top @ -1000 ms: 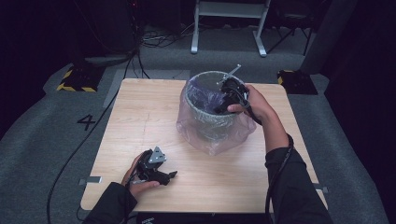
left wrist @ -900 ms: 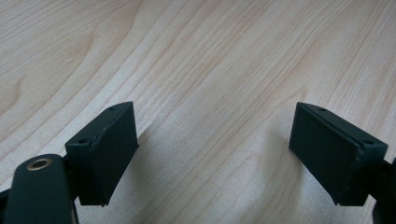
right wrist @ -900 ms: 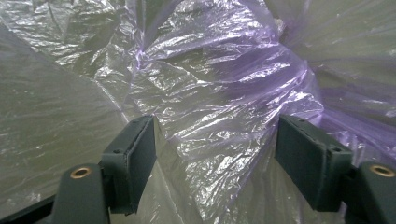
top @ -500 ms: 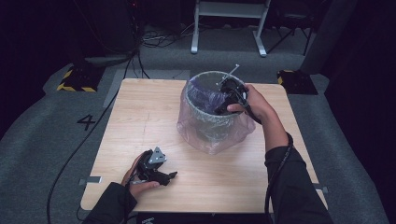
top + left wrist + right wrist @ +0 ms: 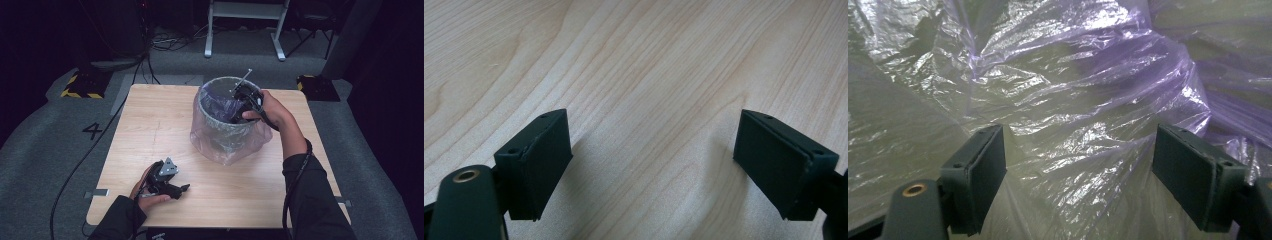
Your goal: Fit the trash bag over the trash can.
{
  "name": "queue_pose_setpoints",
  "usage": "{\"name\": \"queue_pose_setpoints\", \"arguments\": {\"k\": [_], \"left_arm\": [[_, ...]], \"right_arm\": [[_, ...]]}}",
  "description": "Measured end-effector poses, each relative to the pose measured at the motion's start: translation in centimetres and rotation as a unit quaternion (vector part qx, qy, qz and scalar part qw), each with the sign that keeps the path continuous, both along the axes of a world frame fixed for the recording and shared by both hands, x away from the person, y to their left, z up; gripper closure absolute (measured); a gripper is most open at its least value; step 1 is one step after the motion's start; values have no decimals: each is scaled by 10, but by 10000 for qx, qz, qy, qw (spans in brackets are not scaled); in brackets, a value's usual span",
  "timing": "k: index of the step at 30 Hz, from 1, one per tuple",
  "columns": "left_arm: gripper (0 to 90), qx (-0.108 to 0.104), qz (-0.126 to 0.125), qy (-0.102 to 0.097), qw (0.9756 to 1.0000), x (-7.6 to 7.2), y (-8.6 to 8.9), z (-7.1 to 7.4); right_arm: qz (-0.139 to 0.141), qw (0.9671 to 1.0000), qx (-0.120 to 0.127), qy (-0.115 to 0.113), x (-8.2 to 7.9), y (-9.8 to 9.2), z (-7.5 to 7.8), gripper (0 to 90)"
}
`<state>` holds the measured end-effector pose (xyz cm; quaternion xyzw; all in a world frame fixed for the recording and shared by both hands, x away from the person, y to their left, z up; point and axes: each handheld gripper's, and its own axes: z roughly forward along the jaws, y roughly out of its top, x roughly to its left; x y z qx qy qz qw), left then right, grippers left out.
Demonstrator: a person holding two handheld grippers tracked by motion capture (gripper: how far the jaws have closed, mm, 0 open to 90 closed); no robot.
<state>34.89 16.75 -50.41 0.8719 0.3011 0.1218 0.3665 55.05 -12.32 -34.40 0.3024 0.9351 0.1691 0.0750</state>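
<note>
Nearest, left gripper [image 5: 172,188] resting on wooden table [image 5: 150,125] close to front edge, held in left hand [image 5: 147,192]; jaws spread wide, nothing between, bare wood grain between pads [image 5: 541,165] in left gripper view. Farther back, mid-table, metal bin [image 5: 225,125] lined with translucent purple plastic bag [image 5: 220,145], bag draped over rim and down outside. Right gripper [image 5: 239,111] dipped into bin mouth at far-right rim; jaws just been opening, now wide, crinkled bag liner [image 5: 1073,125] ahead between pads, not pinched.
</note>
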Motion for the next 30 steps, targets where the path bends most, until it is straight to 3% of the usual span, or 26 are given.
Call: {"name": "queue_pose_setpoints", "arguments": {"k": [16,30], "left_arm": [[149,-2,-1,2,10000,0,0,0],[149,-2,-2,2,10000,0,0,0]], "right_arm": [[-72,9995,174,-251,-4,-2,3,275],[-58,9983,437,-370,-9,-3,7,251]]}}
